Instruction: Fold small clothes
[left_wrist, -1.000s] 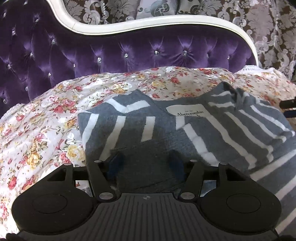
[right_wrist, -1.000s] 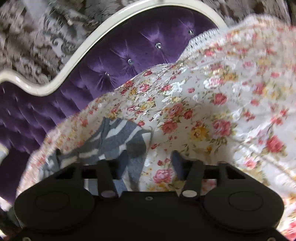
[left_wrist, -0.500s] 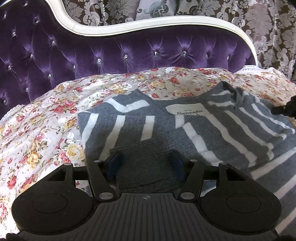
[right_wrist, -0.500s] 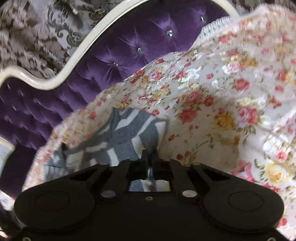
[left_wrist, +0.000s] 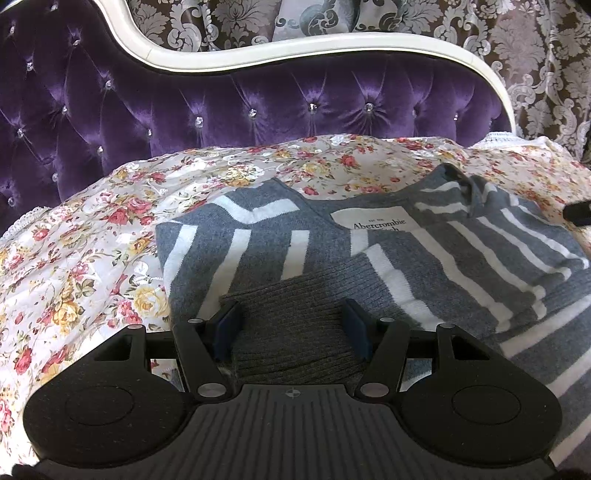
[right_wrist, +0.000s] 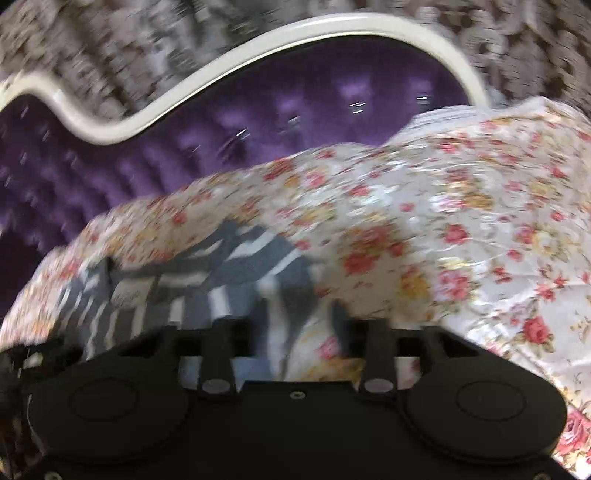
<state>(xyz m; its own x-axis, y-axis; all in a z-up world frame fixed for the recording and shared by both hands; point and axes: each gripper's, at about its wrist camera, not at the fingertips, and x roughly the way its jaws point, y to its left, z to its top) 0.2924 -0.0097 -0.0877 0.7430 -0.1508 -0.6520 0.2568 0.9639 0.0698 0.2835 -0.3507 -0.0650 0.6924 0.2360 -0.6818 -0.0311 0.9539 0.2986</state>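
Floral quilted fabric covers the bed (left_wrist: 85, 258), on which the work is carried out, with the purple tufted headboard (left_wrist: 258, 99) along its far edge. A grey and white striped sweater (left_wrist: 461, 266) is spread on the bedcover, nearer the headboard edge than the bed's right side, as the right wrist view shows. Its near sleeve has been laid across the body, so that the ribbed cuff (left_wrist: 291, 332) lies on the chest below the neck label (left_wrist: 376, 223); that much of the folding may be judged done. The opposite sleeve, near the dark tip at the right edge of the left view, looks rumpled but partly turned in. The lengthwise folds of the body appear still to be made.

The left gripper (left_wrist: 291, 328) is held with its jaws apart, straddling the cuff, the pads not pressing on it. The right gripper (right_wrist: 284, 328), seen through motion blur, has just been opened; its jaws stand apart over the sweater's edge and the bedcover, nothing being gripped.
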